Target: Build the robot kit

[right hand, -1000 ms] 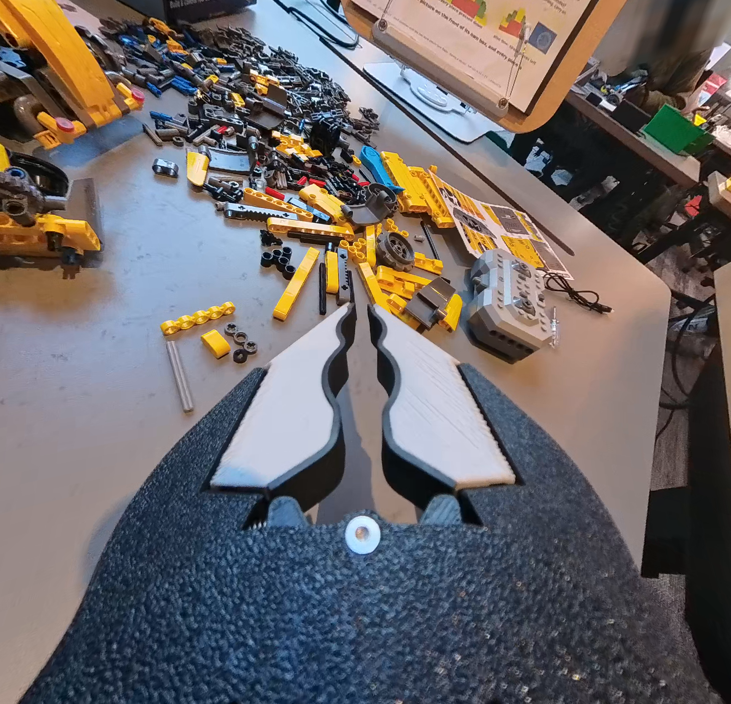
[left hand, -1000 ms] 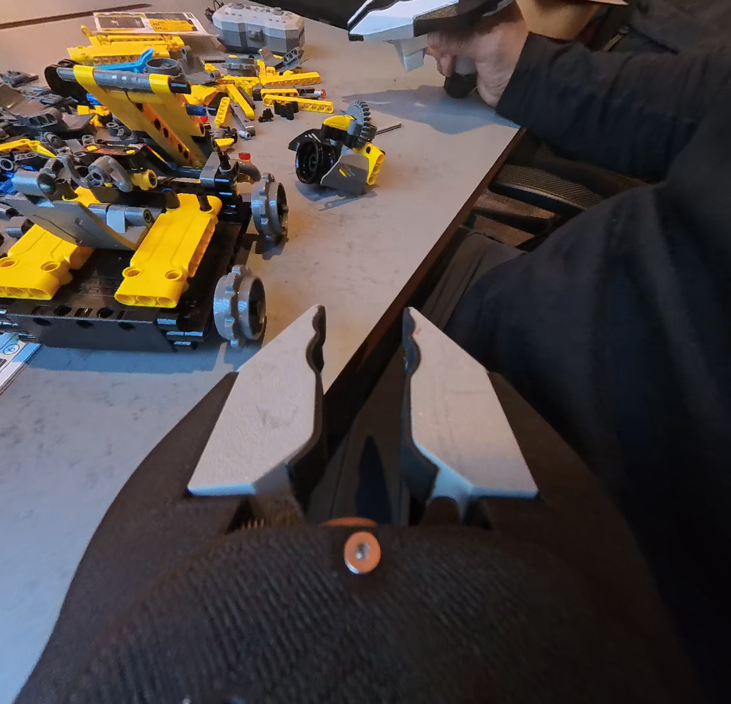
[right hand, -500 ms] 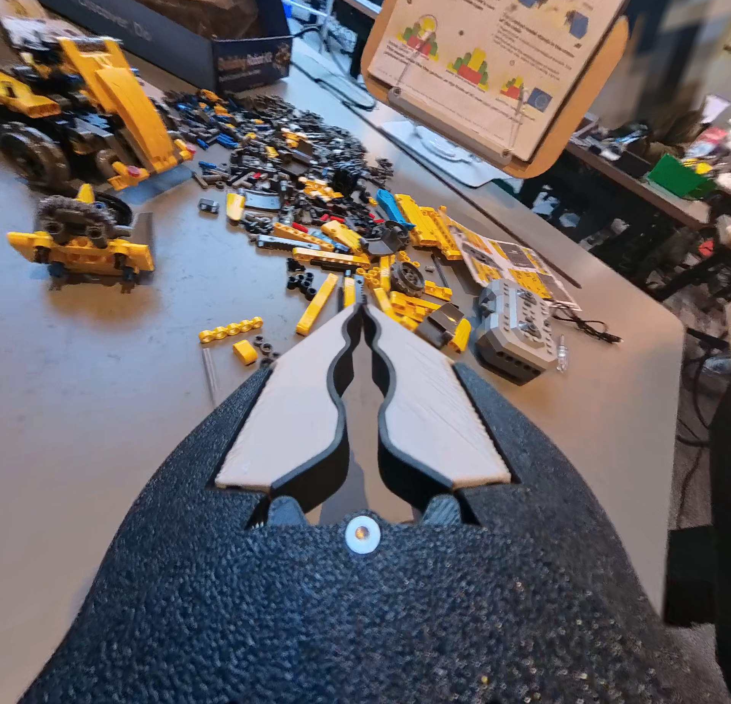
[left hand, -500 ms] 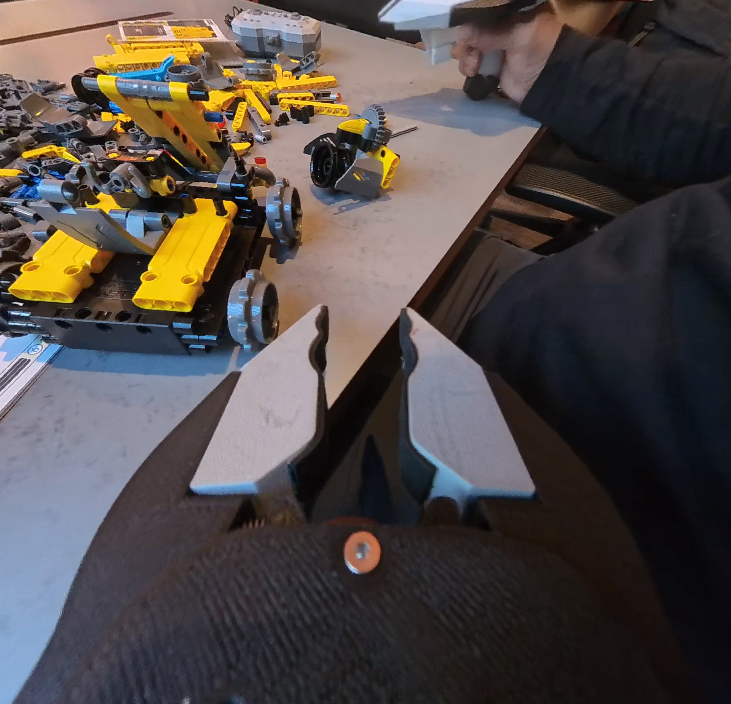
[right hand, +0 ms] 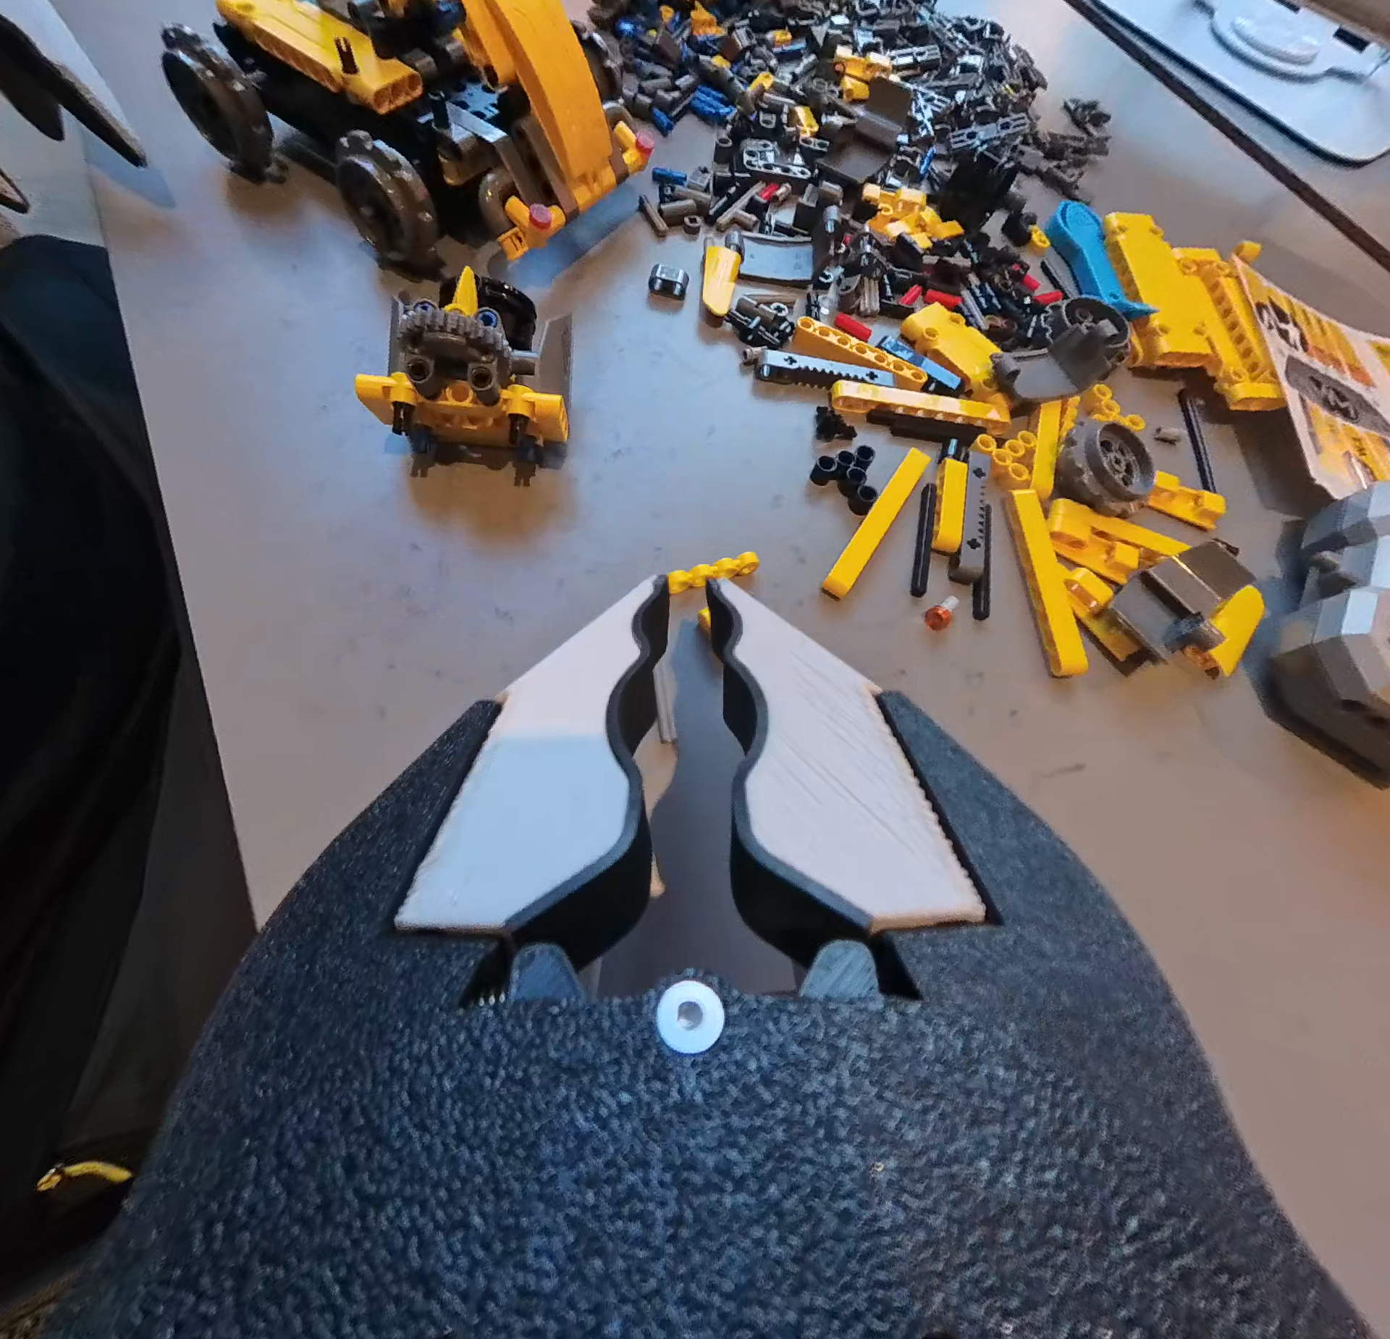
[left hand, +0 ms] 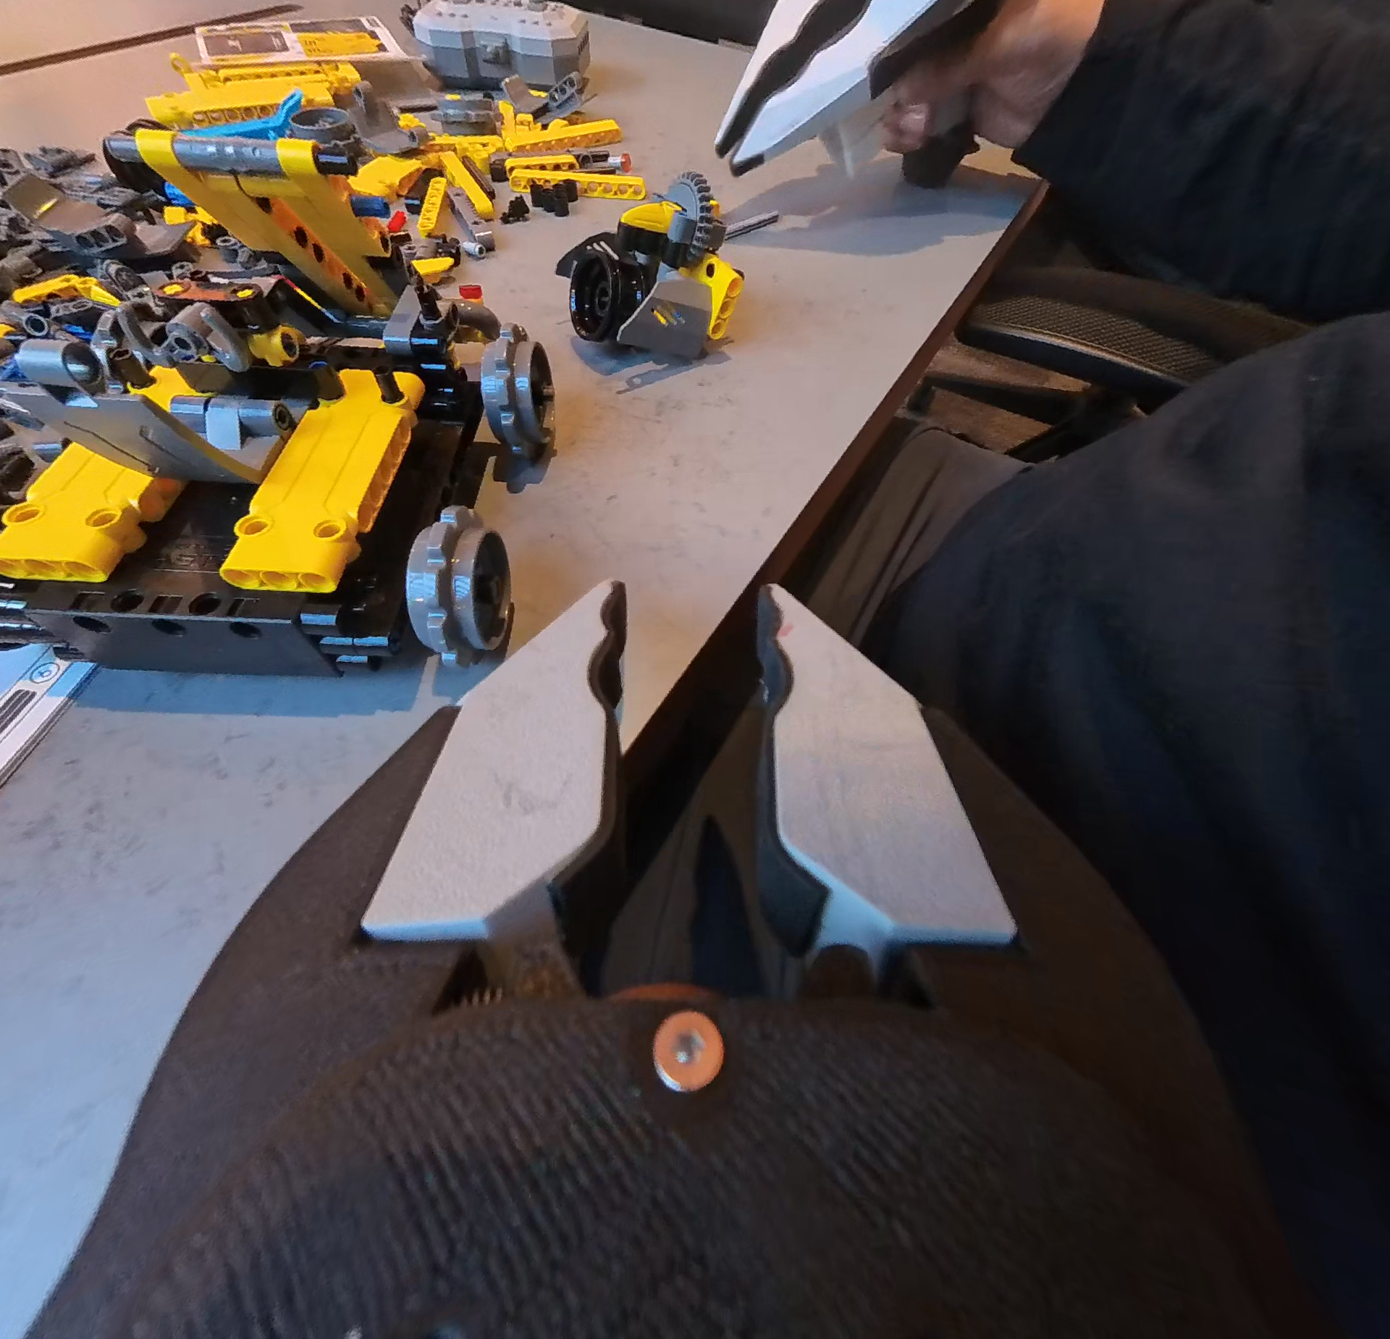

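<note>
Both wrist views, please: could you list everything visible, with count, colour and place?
table: one, grey, under everything
vehicle: one, yellow-black, far side
gear block: one, yellow-grey, near vehicle
loose parts: many, mostly yellow and black, heaped to the right
blue piece: one, in the heap
hub: one, grey, beside heap
leaflet: one, yellow-white, beyond the heap
holed strip: one, yellow, at right claw's tips
left claw: open, over table edge
right claw: slightly open, empty

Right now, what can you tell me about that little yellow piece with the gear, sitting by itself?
The small assembly is built of plastic bricks: a yellow beam with black pins, a grey gear up top, a black wheel and a grey wedge panel. It rests alone on the grey table, between the big yellow vehicle and the table edge. Nothing grips it.
</note>
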Action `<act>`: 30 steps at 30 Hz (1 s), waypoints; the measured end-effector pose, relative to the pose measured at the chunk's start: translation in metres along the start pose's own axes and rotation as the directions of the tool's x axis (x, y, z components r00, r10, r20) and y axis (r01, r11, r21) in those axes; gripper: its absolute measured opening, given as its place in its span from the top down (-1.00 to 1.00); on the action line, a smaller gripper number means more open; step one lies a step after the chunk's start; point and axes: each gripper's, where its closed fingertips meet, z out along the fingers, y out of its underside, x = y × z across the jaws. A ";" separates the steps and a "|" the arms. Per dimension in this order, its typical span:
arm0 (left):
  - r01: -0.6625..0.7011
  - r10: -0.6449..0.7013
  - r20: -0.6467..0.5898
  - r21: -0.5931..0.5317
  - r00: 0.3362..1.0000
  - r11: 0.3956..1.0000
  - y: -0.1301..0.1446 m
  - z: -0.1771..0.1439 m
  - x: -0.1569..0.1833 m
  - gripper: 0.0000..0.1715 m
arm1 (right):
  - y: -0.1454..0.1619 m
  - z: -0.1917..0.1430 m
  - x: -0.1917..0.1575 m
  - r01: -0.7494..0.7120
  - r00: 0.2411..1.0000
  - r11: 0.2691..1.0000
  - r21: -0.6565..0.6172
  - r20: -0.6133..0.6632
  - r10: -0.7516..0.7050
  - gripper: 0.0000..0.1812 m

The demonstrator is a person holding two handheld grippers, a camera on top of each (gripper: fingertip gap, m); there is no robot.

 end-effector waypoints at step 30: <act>0.067 -0.066 -0.015 0.031 0.998 0.997 -0.002 -0.009 -0.004 0.63 | 0.014 0.016 0.054 -0.036 0.999 0.975 -0.220 -0.016 0.033 0.88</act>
